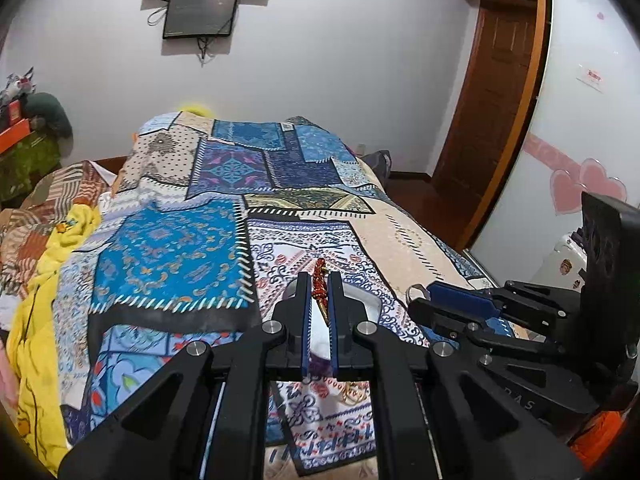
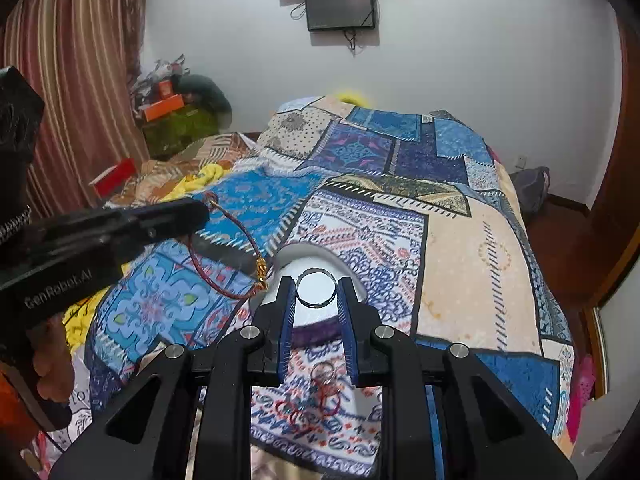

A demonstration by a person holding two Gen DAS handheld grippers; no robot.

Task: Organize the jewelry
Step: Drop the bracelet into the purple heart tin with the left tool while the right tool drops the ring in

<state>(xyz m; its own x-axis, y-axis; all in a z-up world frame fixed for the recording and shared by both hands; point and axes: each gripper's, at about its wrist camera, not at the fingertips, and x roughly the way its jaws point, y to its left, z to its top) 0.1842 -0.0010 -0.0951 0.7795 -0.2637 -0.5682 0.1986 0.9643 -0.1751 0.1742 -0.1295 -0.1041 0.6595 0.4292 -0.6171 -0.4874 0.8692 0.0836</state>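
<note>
Patchwork blue-and-cream bedspread (image 2: 460, 248) covers the bed, with a white oval dish (image 2: 316, 256) lying on it. Left hand-held gripper (image 1: 320, 296) is clamped on a red braided cord bracelet with gold clasp (image 2: 236, 248), dangling beside the dish. Right hand-held gripper (image 2: 316, 296) pinches a thin silver metal ring (image 2: 316, 287) above the dish. More red cord jewelry (image 2: 316, 396) lies on the bedspread below.
</note>
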